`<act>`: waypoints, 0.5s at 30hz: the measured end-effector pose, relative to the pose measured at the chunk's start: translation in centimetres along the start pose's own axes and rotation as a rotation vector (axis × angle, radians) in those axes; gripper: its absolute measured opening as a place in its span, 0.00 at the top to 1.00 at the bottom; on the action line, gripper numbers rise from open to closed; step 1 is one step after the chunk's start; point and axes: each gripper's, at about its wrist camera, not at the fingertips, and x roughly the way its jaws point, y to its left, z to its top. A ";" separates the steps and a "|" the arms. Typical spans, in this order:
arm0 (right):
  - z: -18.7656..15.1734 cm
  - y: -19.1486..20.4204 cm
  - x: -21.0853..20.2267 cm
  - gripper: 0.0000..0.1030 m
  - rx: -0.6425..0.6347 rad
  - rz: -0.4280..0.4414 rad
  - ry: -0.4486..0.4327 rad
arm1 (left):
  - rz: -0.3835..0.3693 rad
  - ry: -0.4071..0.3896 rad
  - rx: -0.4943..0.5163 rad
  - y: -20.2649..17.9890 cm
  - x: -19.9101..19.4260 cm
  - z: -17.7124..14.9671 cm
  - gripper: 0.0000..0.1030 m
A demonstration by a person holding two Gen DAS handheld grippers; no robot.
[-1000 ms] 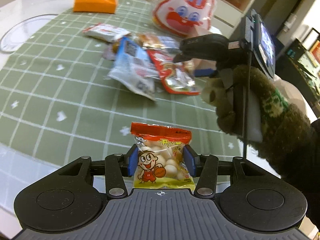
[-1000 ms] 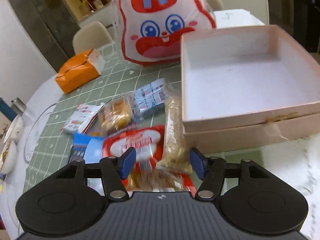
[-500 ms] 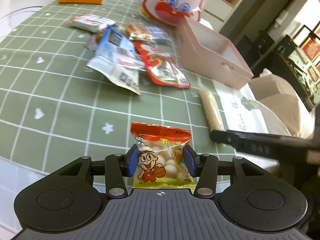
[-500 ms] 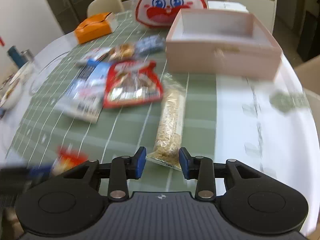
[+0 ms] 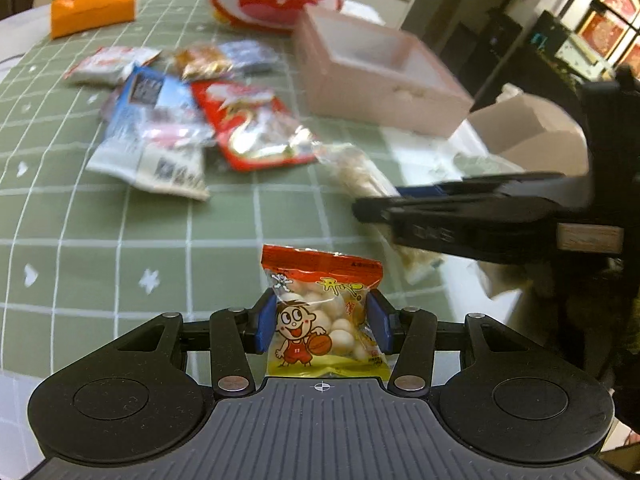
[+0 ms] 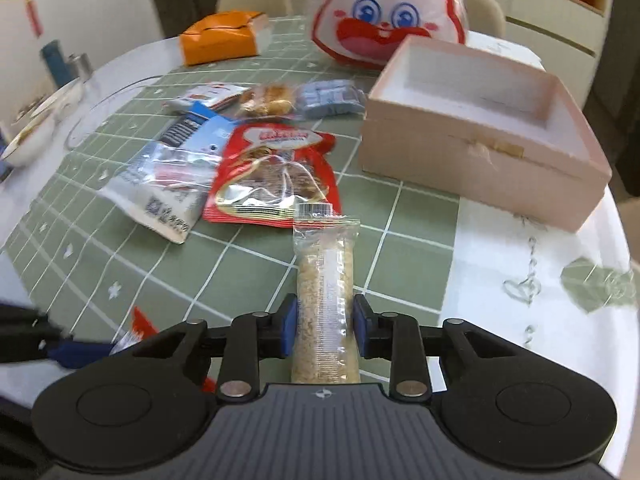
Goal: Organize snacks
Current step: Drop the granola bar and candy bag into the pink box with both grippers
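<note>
small red-topped cartoon ball-snack packet upright, pinched at both sides. long clear tube of crumbly beige snack gripped near its close end. other packets strewn flat on green-checked bench beside open, empty pink box.

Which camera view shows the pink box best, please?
The right wrist view: the pink box is sharp, showing its open top, bare inside and front wall. The left wrist view shows the same box blurred and farther away.

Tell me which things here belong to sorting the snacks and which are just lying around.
Job: cartoon snack bag in left gripper; long crumb packet in right gripper; loose packets; pink box.
Lying about: orange box; rabbit bag; plates.
</note>
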 end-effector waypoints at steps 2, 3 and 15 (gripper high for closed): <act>0.6 -1.3 -2.3 0.73 0.009 0.016 -0.021 | -0.030 -0.028 -0.008 -0.4 -0.4 1.6 0.49; 1.2 -2.0 -3.6 0.73 0.004 0.023 -0.046 | -0.043 -0.047 -0.011 -0.7 -0.6 2.8 0.49; 15.0 -12.2 -1.8 0.72 -0.042 -0.132 -0.165 | -0.133 -0.259 -0.038 -3.7 7.7 22.4 0.48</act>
